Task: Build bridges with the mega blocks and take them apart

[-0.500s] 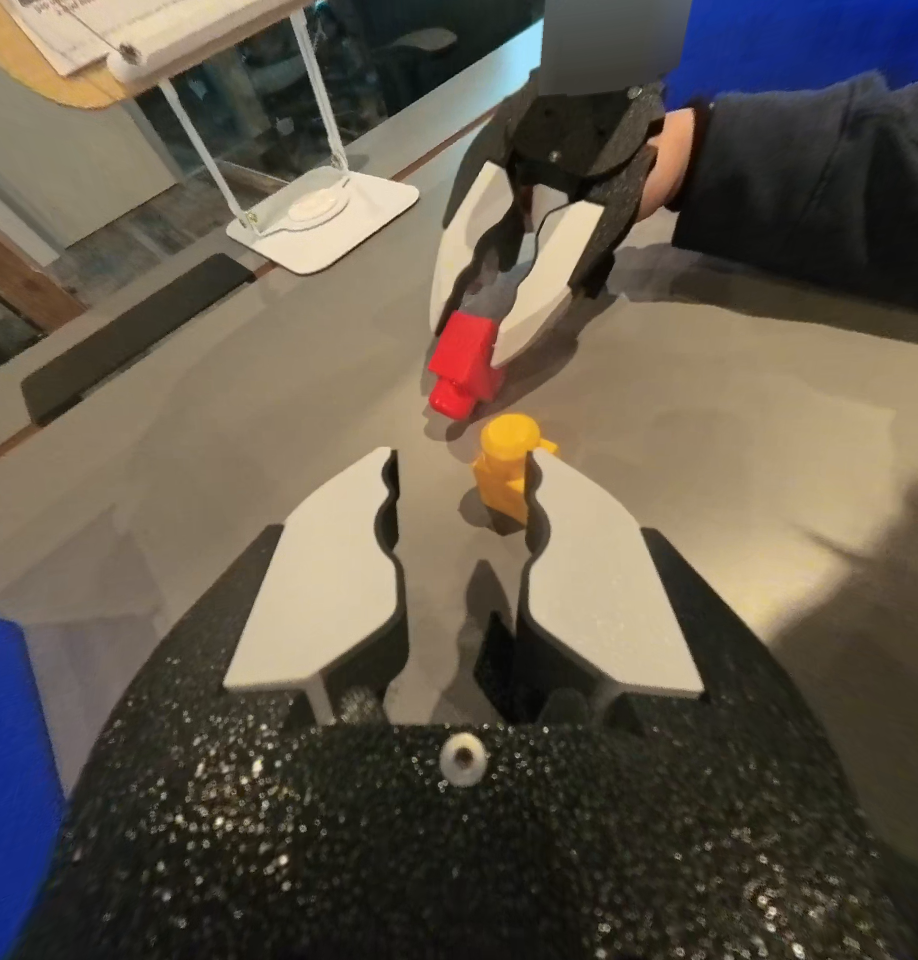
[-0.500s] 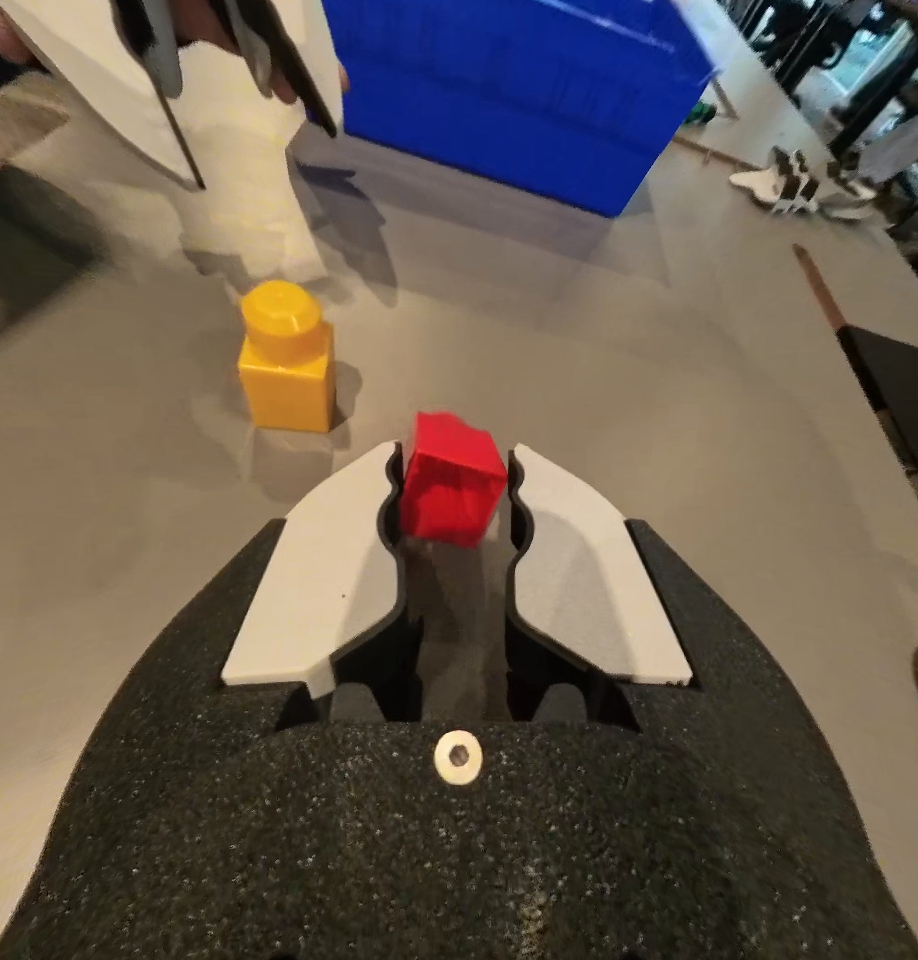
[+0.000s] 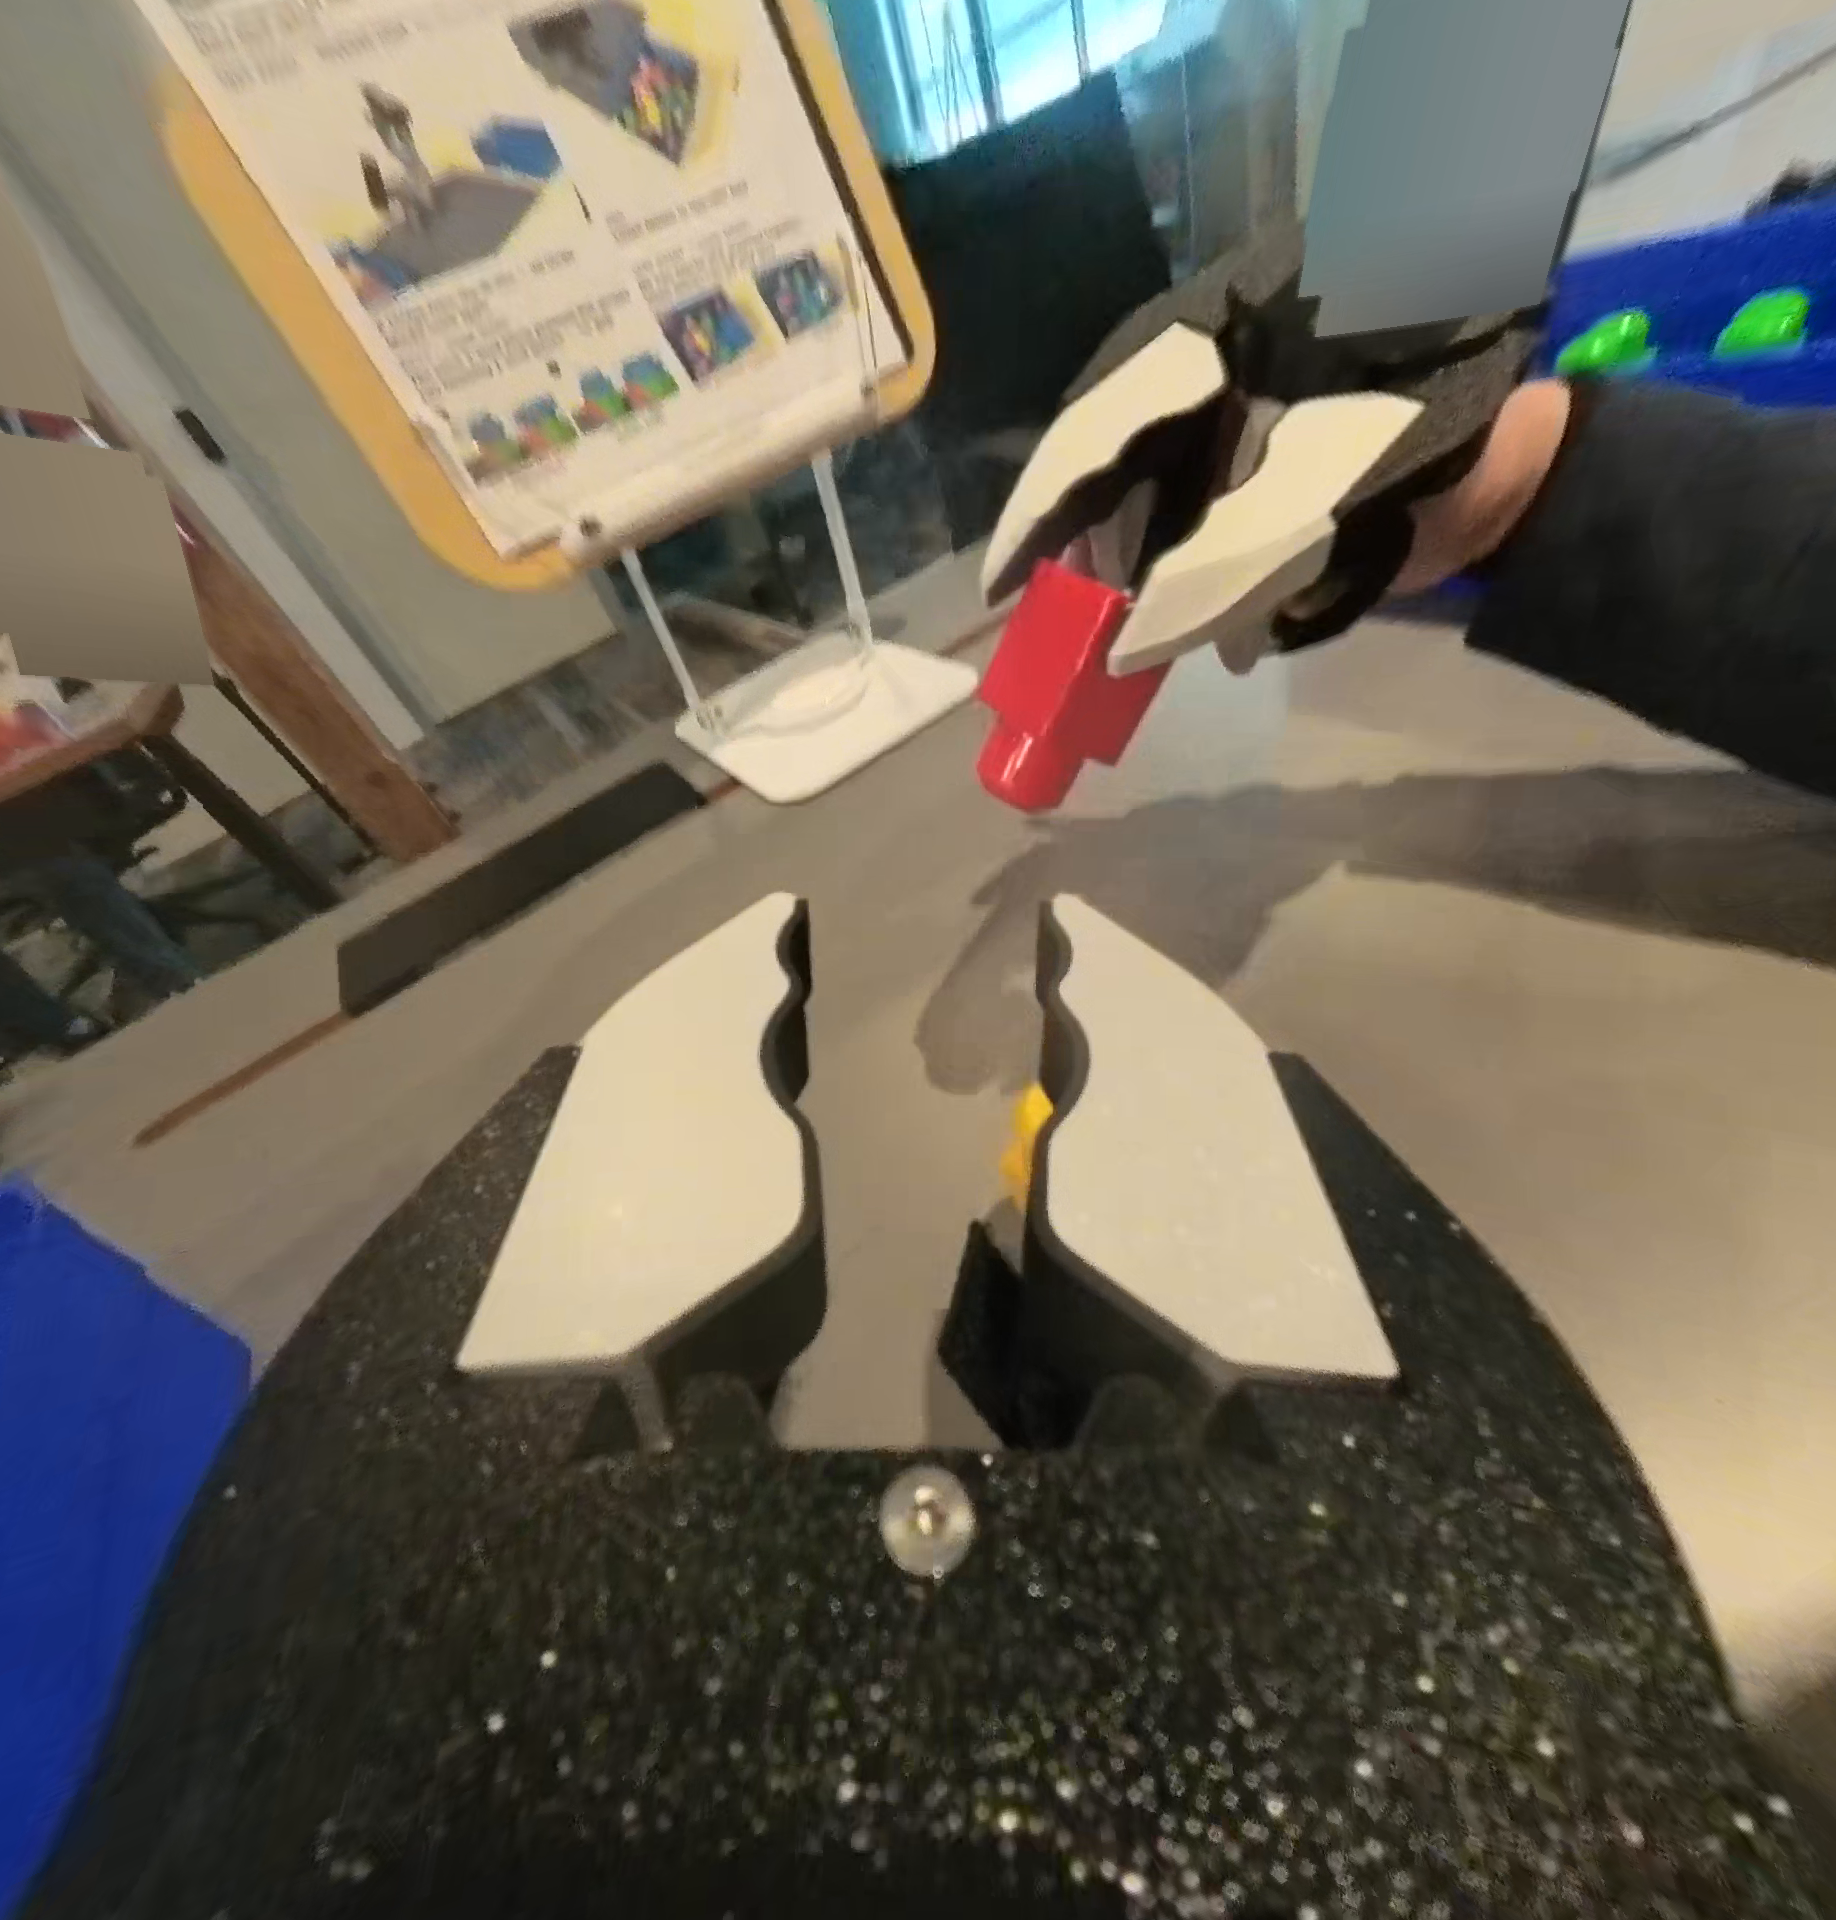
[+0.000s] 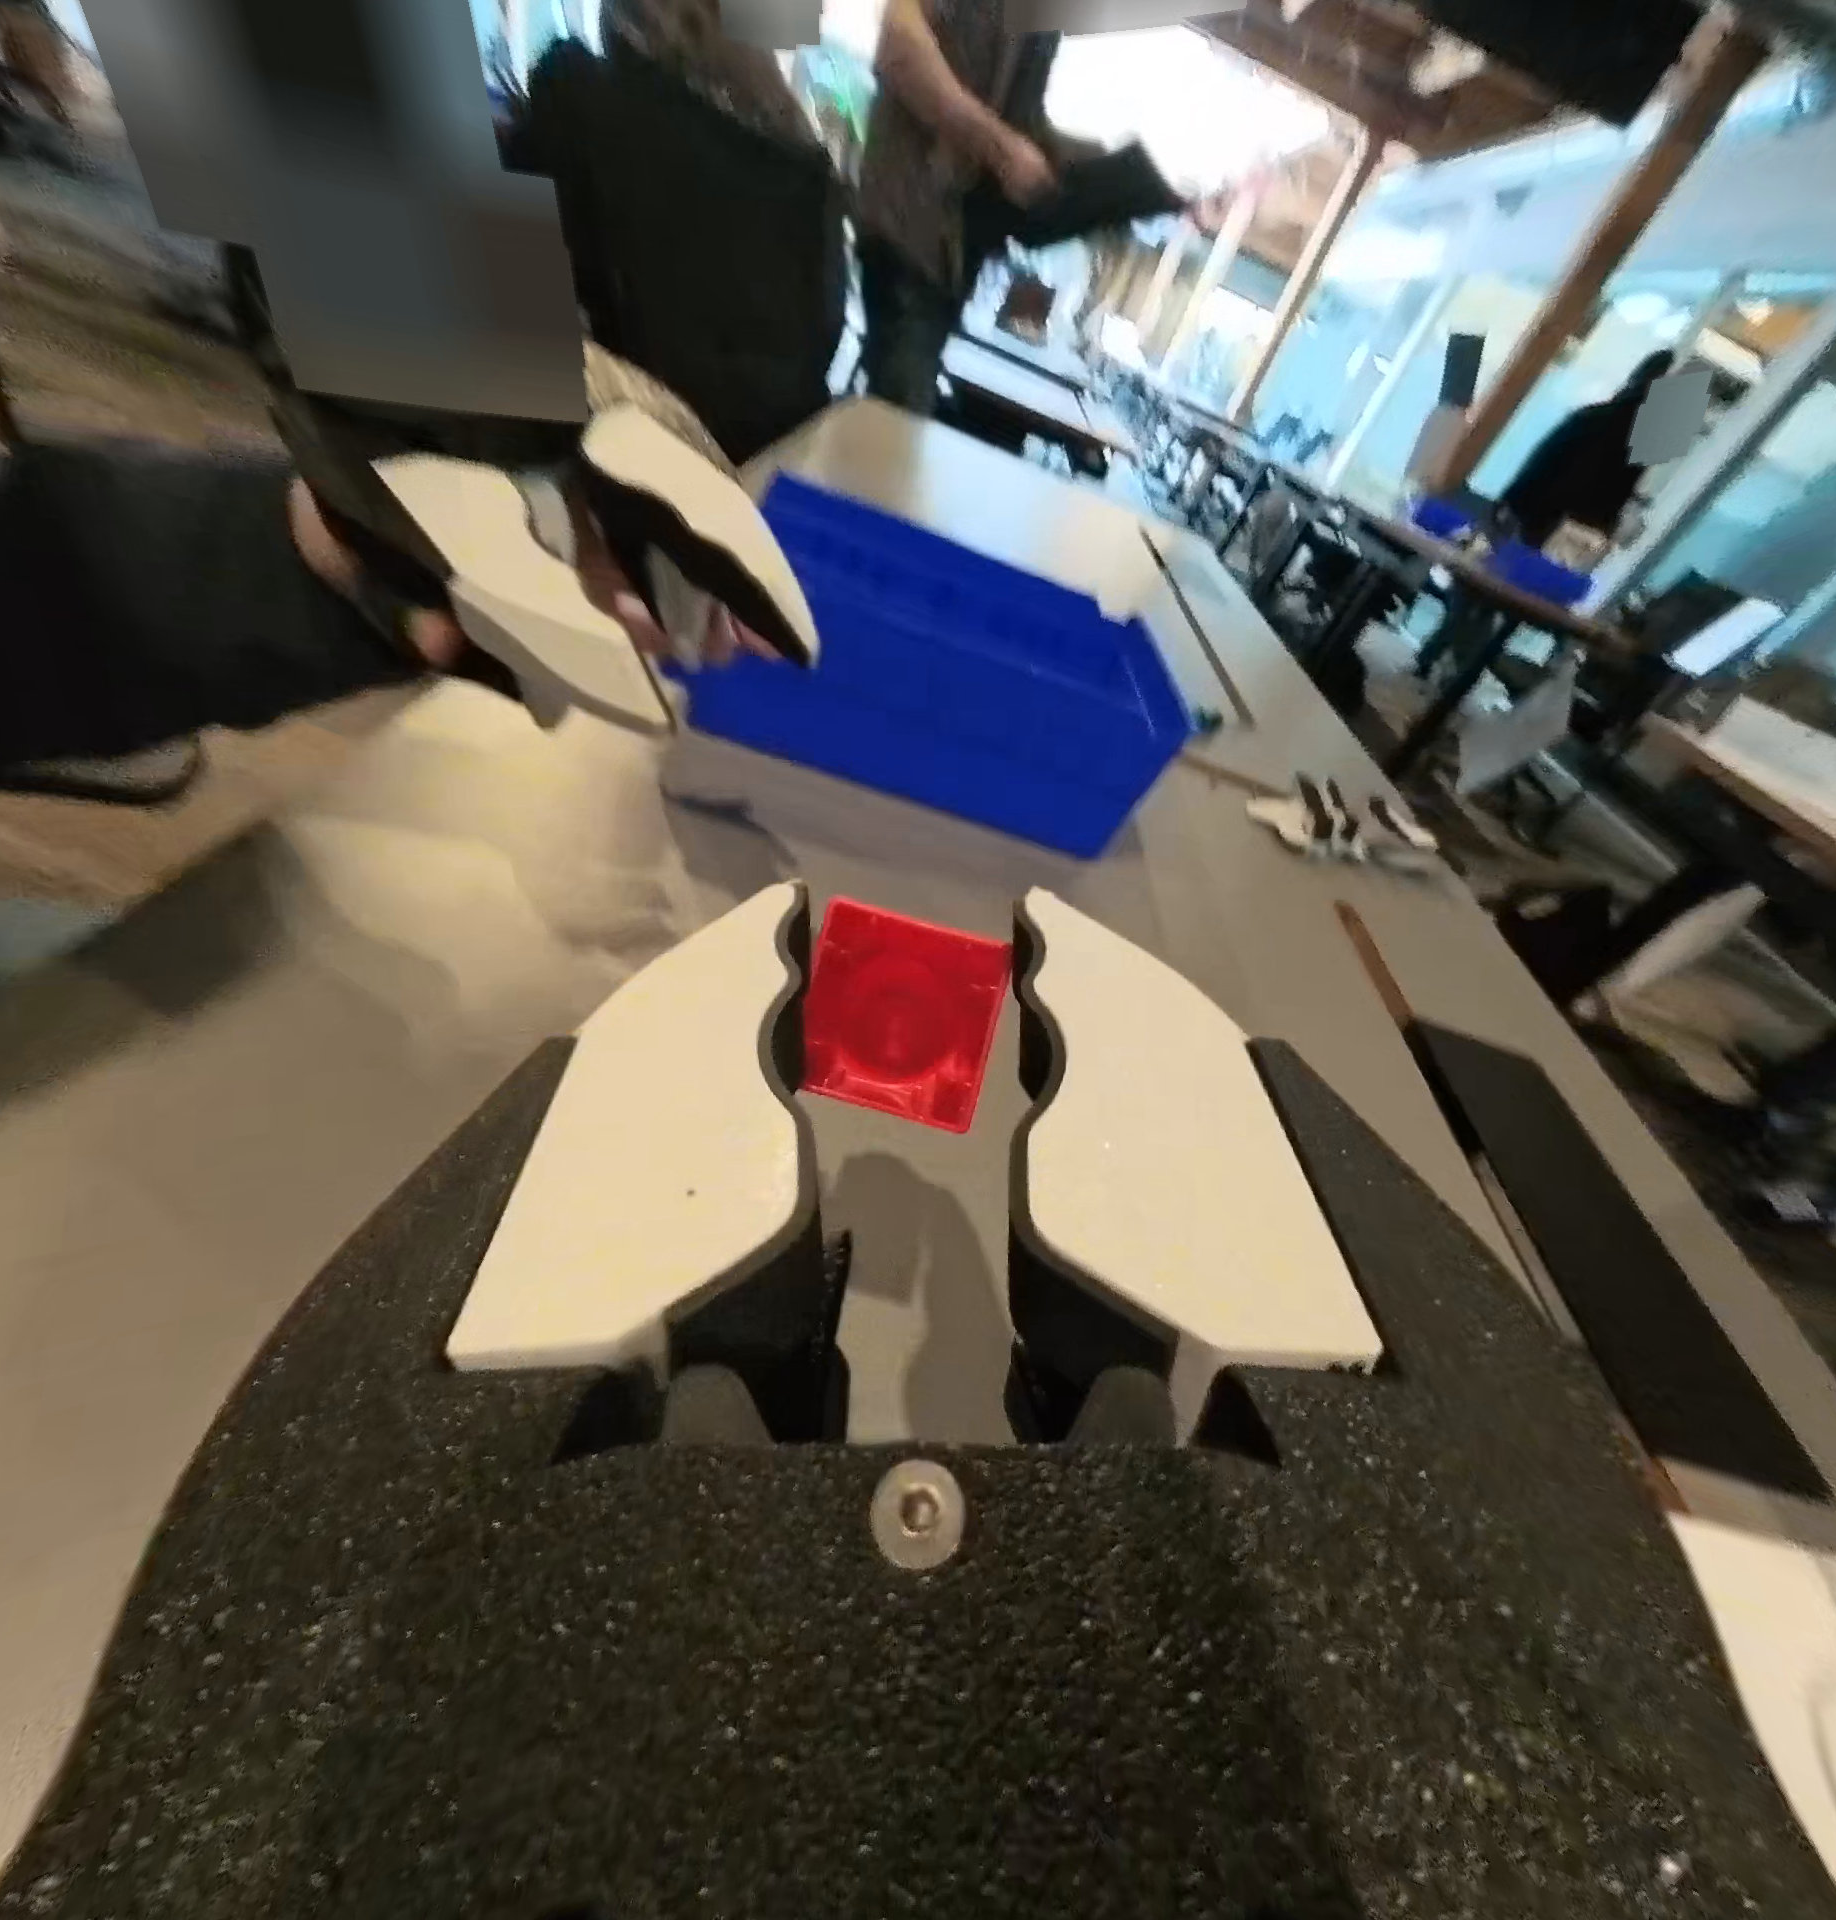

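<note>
Right gripper [image 4: 909, 1003] clamped on a red block [image 4: 901, 1013] at frame centre, lifted clear of the grey table [image 3: 1516, 1091]. Left gripper [image 3: 919, 997] empty, parted. Yellow block [image 3: 1024, 1143] peeking beside its right finger. Blue bin [image 4: 955, 675] beyond. No bridge standing; apparently mid-teardown or barely begun.
</note>
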`<state>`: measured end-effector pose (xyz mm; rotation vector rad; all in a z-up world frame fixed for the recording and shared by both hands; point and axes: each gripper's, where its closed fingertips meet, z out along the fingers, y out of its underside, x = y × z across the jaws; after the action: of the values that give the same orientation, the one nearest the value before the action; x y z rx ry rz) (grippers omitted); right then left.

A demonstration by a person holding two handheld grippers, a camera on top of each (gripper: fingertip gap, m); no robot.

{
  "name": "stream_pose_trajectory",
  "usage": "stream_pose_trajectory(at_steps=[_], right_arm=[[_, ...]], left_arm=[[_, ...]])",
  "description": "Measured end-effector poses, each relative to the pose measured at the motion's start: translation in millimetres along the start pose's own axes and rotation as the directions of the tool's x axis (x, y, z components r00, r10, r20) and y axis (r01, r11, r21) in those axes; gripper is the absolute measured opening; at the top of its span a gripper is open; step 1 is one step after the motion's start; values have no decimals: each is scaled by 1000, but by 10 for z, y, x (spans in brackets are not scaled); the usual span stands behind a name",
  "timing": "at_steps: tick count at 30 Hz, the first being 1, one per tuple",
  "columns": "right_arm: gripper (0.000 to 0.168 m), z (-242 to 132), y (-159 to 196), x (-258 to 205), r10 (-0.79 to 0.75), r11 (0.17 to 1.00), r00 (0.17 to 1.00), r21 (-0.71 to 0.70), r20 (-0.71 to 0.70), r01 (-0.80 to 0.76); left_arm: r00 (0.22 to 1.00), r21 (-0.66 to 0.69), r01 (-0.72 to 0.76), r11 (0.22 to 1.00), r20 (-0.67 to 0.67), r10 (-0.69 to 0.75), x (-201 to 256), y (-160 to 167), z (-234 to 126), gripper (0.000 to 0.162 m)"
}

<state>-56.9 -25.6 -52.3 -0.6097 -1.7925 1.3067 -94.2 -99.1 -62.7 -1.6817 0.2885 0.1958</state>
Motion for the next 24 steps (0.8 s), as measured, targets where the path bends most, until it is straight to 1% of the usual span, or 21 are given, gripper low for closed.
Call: stream_pose_trajectory(at_steps=[4,8,10,13,15,20,24], right_arm=[[36,-102,-302,-118,16,992,997,125,77,-26],[36,-161,-376,-192,38,984,991,169,130,-60],[36,-168,-395,-201,48,978,988,194,145,-76],[36,-191,-482,-199,78,953,981,275,175,-125],[36,-195,-512,-205,92,942,976,302,196,-149],[36,-204,-540,-226,101,929,969,328,225,-173],[36,-198,-531,-198,98,930,974,331,204,-162]], left_arm=[[999,124,45,991,-25,-43,87,-290,63,37],[996,156,63,986,-66,-53,200,-419,190,35],[997,138,50,989,-73,-40,256,-418,276,35],[998,79,-1,997,-66,6,310,-328,407,35],[996,63,-8,998,-85,13,367,-284,471,36],[990,75,28,997,-140,-17,474,-267,575,36],[978,117,96,988,-195,-72,533,-336,597,35]])
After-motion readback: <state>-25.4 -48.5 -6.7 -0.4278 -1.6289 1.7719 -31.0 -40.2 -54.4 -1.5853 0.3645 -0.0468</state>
